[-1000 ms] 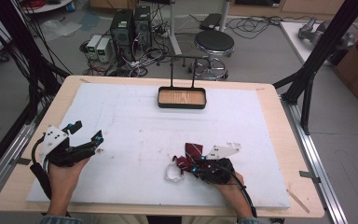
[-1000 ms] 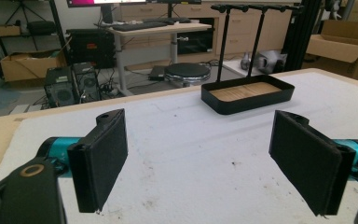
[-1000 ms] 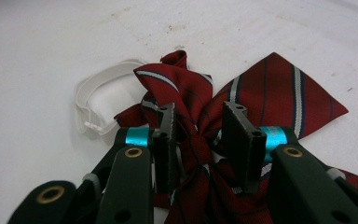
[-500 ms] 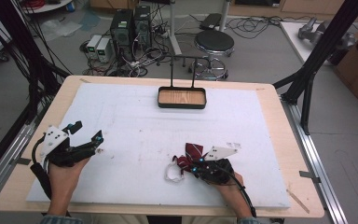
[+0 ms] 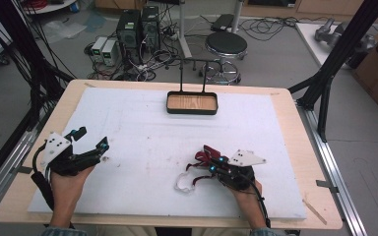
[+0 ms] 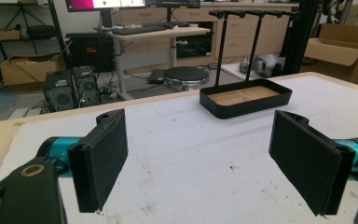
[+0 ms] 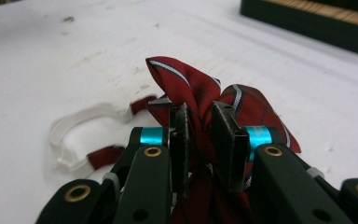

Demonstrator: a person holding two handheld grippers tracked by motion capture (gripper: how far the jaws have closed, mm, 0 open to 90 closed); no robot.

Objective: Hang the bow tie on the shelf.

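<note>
A dark red striped bow tie (image 7: 200,88) with a white elastic strap (image 7: 81,123) lies on the white table mat at the front right. My right gripper (image 7: 200,128) is shut on the tie's middle knot, the fabric pinched between both pads; the same gripper (image 5: 211,164) and tie (image 5: 203,156) appear in the high view. My left gripper (image 5: 91,140) rests at the front left of the mat, held by a hand. Its jaws stand wide apart, with the bare mat between the pads (image 6: 103,156).
A black tray with a wooden floor (image 5: 192,103) and an upright black hanging rack (image 6: 256,14) stands at the back centre of the mat (image 5: 142,132). Beyond the table are a stool (image 5: 225,45), computers and cables. A black frame post (image 5: 332,69) rises at the right.
</note>
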